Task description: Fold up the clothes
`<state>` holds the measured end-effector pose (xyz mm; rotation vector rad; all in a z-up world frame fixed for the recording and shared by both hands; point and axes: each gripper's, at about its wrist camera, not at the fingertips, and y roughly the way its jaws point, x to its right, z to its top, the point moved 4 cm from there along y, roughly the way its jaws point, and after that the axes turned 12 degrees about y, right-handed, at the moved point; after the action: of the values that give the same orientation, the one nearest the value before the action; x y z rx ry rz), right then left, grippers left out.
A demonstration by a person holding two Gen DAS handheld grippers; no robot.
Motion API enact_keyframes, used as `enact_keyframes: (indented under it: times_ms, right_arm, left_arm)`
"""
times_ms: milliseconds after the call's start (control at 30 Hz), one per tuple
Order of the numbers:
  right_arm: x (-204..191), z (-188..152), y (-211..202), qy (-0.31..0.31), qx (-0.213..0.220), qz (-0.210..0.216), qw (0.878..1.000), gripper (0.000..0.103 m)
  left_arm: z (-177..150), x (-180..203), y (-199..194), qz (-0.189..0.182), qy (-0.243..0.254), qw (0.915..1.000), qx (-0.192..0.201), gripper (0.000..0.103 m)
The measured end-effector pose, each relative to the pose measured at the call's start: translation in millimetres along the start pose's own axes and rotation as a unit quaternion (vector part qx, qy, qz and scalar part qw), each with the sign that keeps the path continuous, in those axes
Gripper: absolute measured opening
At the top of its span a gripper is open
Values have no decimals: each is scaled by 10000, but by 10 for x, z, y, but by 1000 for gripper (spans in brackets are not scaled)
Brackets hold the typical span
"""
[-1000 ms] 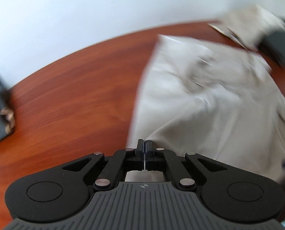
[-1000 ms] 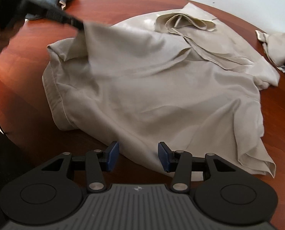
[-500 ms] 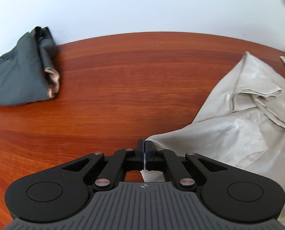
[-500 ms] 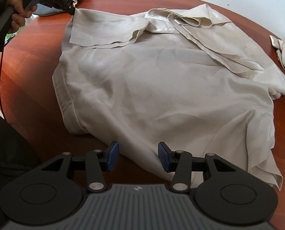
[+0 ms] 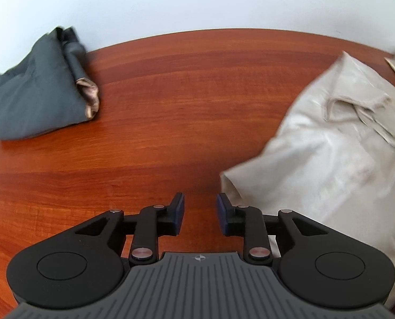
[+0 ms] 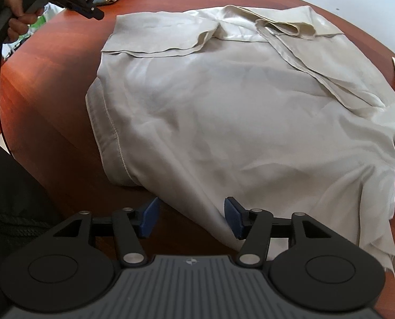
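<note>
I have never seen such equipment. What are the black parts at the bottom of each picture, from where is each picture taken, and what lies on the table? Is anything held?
There is no robot here. A person holds one hand tool in each hand, and each tool has two fingers that open and close. A camera on each tool looks forward along the fingers, so the black parts at the bottom are the tool itself.

One picture comes from the left gripper, the other from the right gripper. In the right view you also see the left gripper from outside, at top left.

On the round wooden table lies a beige shirt, spread out with one sleeve laid flat. A dark grey garment lies bundled at the far edge.

Nothing is held: both grippers are open. The shirt's hem lies between the right gripper's fingers.
</note>
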<state>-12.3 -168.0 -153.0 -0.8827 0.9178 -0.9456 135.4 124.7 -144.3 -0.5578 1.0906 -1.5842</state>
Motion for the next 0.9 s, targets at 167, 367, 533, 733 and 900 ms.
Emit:
enact_keyframes:
  times_ms: [167,367,533,733,900]
  right_arm:
    - [58,111,-54,251,109,194,9994,5]
    - [168,389,-202,261,458,141,9985,2]
    - [403,754,-247,322,745,-201,9965,1]
    - [845,1174,-131,587,861,-711,9920,1]
    - [1300,1389,51,921,726,-1094,9870,1]
  left_arm:
    - [-144,232,-177,-394,696,9967,156,31]
    - [-263,430,-221,-695,1091,9914,202,32]
    - [-269,584,-212,-798,1298,9882,182,32]
    - [-142,703,-178,-900,1376,9861,235,32]
    - [-39,841,-143,-928,1741,9800,254,32]
